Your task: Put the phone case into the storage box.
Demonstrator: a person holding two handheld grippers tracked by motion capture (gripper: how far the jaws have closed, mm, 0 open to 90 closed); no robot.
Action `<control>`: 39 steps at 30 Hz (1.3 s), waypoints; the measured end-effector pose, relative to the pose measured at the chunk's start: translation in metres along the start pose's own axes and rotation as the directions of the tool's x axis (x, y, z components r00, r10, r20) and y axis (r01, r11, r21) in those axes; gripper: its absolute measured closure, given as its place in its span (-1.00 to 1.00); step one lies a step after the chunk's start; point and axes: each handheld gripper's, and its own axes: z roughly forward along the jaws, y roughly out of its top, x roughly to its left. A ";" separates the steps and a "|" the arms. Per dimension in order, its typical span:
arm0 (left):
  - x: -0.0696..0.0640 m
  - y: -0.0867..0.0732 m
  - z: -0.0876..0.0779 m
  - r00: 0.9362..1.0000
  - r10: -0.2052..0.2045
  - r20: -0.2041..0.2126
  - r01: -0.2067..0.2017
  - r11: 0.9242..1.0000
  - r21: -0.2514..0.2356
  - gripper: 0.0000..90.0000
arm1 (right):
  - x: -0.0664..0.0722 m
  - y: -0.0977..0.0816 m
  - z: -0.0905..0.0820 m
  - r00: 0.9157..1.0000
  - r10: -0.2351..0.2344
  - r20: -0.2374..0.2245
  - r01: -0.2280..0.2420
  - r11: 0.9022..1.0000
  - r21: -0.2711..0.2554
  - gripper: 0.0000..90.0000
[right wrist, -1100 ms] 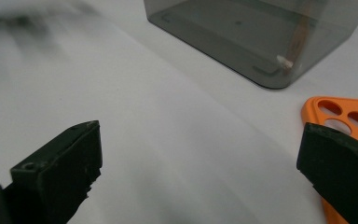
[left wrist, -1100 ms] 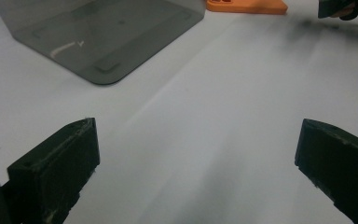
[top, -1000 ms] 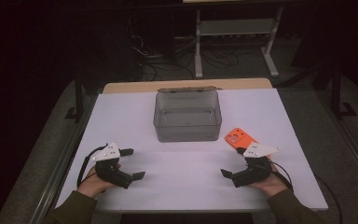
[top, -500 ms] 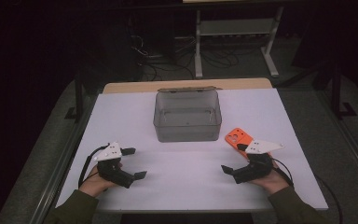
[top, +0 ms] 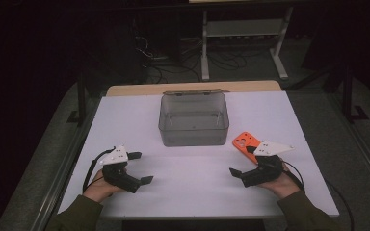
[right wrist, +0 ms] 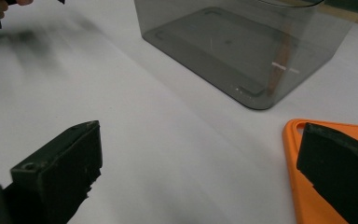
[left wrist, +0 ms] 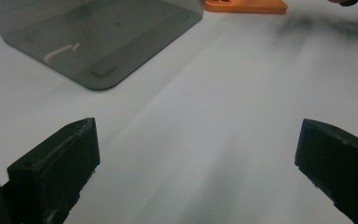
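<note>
high view: two matte black grippers, jaws wide apart and empty, on a smooth white table [top: 192, 192].
flat orange plastic plate [top: 244, 143] lies centre right, touching right gripper [top: 240, 160]; left gripper [top: 139, 167] lower left; translucent grey rounded box [top: 193, 119] at centre.

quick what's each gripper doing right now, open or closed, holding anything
Left gripper: open, holding nothing, above the bare white table.
Right gripper: open, holding nothing, one jaw over the orange piece.
</note>
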 end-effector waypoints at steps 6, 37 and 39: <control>-0.001 -0.001 -0.001 1.000 0.006 -0.001 -0.006 1.000 0.002 -1.00 | -0.002 0.002 -0.001 1.000 0.000 0.007 0.000 1.000 0.002 -1.00; -0.001 0.000 -0.002 1.000 0.000 -0.011 0.000 1.000 -0.017 -1.00 | -0.015 0.017 -0.004 1.000 0.010 0.020 -0.009 1.000 -0.021 -1.00; -0.001 0.000 -0.002 1.000 0.000 -0.012 0.000 1.000 -0.016 -1.00 | -0.017 0.018 -0.005 1.000 0.009 0.021 -0.009 1.000 -0.023 -1.00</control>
